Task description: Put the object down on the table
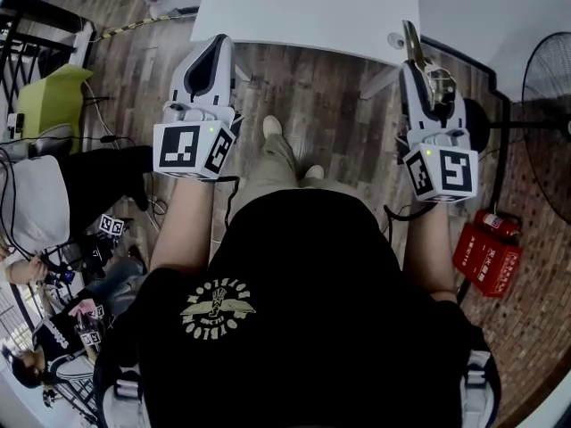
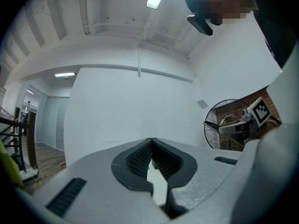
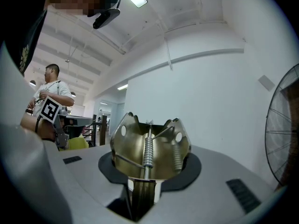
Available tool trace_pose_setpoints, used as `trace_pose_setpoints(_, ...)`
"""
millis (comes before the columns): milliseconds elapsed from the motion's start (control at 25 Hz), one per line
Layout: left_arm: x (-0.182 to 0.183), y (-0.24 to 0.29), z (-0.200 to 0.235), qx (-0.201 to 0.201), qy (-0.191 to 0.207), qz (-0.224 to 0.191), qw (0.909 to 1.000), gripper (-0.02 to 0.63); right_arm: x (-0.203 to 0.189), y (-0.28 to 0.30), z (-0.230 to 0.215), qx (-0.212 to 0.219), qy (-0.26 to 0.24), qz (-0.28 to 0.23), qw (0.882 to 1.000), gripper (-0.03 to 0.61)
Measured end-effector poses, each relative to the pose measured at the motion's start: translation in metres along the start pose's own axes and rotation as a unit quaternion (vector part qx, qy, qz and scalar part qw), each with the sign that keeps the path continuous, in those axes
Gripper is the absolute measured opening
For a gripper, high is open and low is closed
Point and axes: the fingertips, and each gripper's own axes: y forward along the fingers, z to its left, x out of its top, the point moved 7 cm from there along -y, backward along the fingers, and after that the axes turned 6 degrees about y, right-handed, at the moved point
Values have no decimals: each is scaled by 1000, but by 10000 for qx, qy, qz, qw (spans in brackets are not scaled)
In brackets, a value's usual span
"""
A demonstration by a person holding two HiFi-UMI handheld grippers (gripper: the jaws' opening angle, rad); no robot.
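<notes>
The object is a brass metal clip with coil springs (image 3: 149,148). My right gripper (image 3: 150,174) is shut on its lower part, and its flared top stands up above the dark pads. In the head view the right gripper (image 1: 417,68) is held level just short of the white table (image 1: 303,7), and the brass clip (image 1: 411,41) pokes out past its tip near the table's edge. My left gripper (image 1: 217,50) hovers at the table's near edge on the left. In the left gripper view, the left gripper (image 2: 151,142) is shut with its ribbed pads meeting and nothing between them.
A standing fan (image 1: 549,123) and a red fire-extinguisher box (image 1: 486,252) are on the floor at the right. A green chair (image 1: 53,96) and seated people (image 1: 45,203) are at the left. The wooden floor (image 1: 312,96) lies below the grippers.
</notes>
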Motion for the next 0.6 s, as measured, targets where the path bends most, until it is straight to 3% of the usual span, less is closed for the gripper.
trace_pose_setpoints(600, -13, 34, 10, -283, -68, 40, 9996, 8, -2, 32, -3, -99, -92, 82, 9999, 124)
